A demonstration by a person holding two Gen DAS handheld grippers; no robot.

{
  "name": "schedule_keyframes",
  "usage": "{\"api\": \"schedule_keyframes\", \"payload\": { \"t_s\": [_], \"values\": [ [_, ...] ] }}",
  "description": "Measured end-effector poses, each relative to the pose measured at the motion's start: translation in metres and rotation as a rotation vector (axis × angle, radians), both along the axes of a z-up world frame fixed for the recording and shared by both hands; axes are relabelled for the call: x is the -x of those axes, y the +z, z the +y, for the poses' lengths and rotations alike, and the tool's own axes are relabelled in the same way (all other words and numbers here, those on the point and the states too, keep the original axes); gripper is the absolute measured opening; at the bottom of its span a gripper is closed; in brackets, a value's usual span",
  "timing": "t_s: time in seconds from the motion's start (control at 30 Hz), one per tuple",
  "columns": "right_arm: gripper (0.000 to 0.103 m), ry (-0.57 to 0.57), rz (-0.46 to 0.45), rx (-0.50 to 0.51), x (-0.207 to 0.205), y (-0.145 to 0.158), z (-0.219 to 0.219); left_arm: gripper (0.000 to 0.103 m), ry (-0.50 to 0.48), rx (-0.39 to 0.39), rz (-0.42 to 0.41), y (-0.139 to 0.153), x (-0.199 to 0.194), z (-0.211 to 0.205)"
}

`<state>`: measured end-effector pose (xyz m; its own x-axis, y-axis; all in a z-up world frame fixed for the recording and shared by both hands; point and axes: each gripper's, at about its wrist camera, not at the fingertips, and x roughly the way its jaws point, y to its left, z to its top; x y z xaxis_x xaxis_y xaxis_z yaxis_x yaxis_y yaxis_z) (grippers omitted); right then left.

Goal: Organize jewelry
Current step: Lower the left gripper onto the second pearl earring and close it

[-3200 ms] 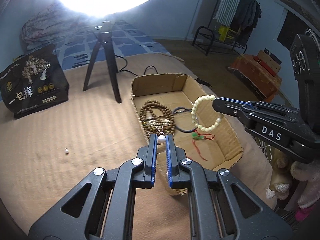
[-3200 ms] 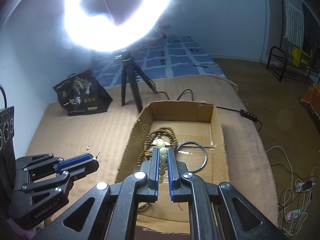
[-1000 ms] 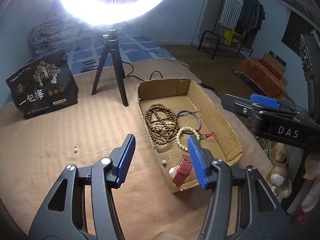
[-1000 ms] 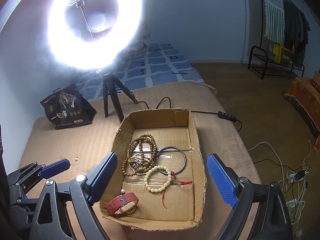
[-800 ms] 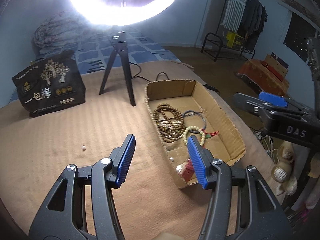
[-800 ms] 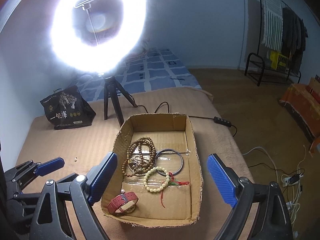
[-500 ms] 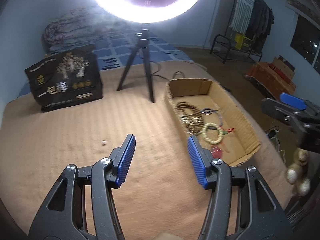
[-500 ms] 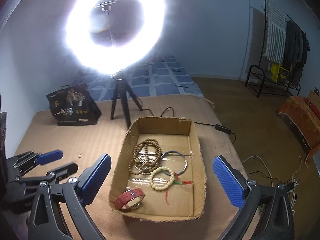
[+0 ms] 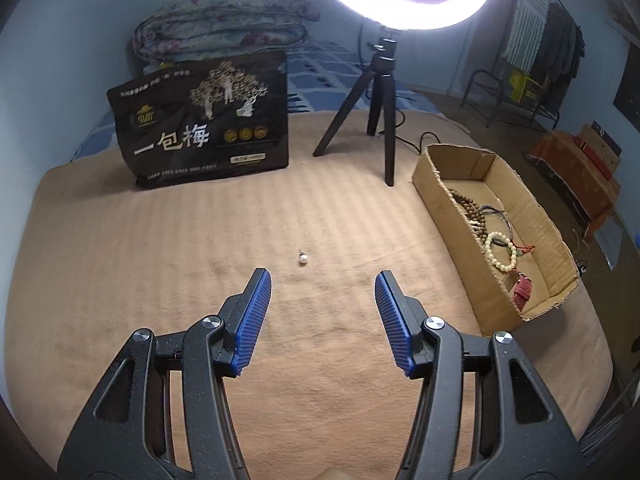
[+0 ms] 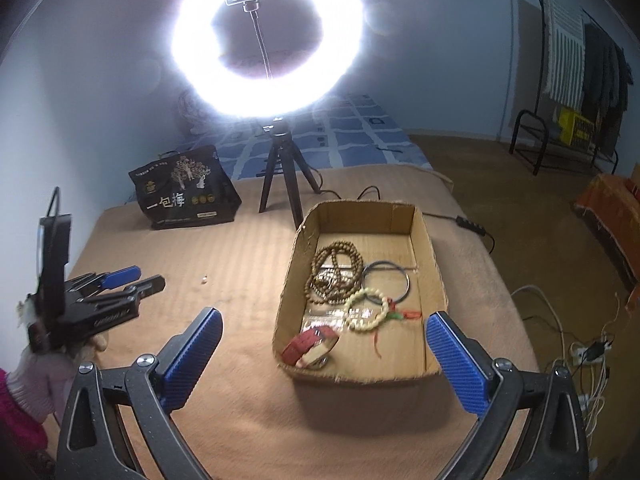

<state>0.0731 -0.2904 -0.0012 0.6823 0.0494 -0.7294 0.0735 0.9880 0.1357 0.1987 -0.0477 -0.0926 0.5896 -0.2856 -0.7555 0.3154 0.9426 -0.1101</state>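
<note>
A small pearl earring [image 9: 302, 258] lies on the tan blanket [image 9: 160, 248], just ahead of my open, empty left gripper [image 9: 322, 280]; it also shows in the right wrist view [image 10: 204, 279]. The cardboard box [image 10: 434, 256] holds a brown bead necklace [image 10: 336, 272], a metal bangle [image 10: 386, 281], a cream bead bracelet [image 10: 366, 310] with a red tassel, and a red watch [image 10: 310, 346]. My right gripper [image 10: 320, 320] is open and empty, above the box's near end. The left gripper [image 10: 150, 276] shows at left in the right wrist view. The box [image 9: 532, 216] sits right in the left wrist view.
A ring light on a black tripod [image 10: 282, 172] stands behind the box. A black printed bag [image 9: 204, 120] stands at the blanket's far side. Folded bedding [image 9: 224, 32] lies behind it. Cables [image 10: 560, 320] lie on the floor at right.
Both grippers opened and let go of the pearl earring and the cream bracelet, which now lie in the box. The left gripper has swung left toward the loose earring on the blanket.
</note>
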Motion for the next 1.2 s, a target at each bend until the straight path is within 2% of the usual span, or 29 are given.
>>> {"api": "schedule_keyframes", "payload": {
  "t_s": [0.33,0.47,0.5,0.53,0.6,0.73,1.0,1.2],
  "values": [
    [0.102,0.003,0.005,-0.018,0.036,0.000,0.002,0.056,-0.036,-0.019,0.034,-0.024,-0.013,-0.004],
    [0.097,0.012,0.010,-0.007,0.036,-0.002,0.004,0.055,-0.050,-0.022,0.052,-0.035,-0.023,-0.011],
    [0.096,0.016,0.010,-0.003,0.036,-0.002,0.005,0.053,-0.050,-0.027,0.055,-0.039,-0.026,-0.014],
    [0.095,0.019,0.011,0.002,0.036,-0.003,0.006,0.045,-0.050,-0.031,0.059,-0.042,-0.029,-0.016],
    [0.095,0.016,0.012,0.008,0.035,-0.004,0.005,0.042,-0.047,-0.039,0.075,-0.051,-0.037,-0.020],
    [0.085,0.005,0.029,-0.013,0.032,-0.007,0.000,0.030,-0.035,-0.034,0.098,-0.065,-0.052,-0.025],
    [0.075,0.028,0.058,-0.035,0.031,-0.013,0.002,0.028,0.008,-0.030,0.113,-0.081,-0.072,-0.027],
    [0.073,0.045,0.055,-0.034,0.033,-0.011,0.006,0.026,0.015,-0.041,0.114,-0.086,-0.081,-0.030]
  ]
}}
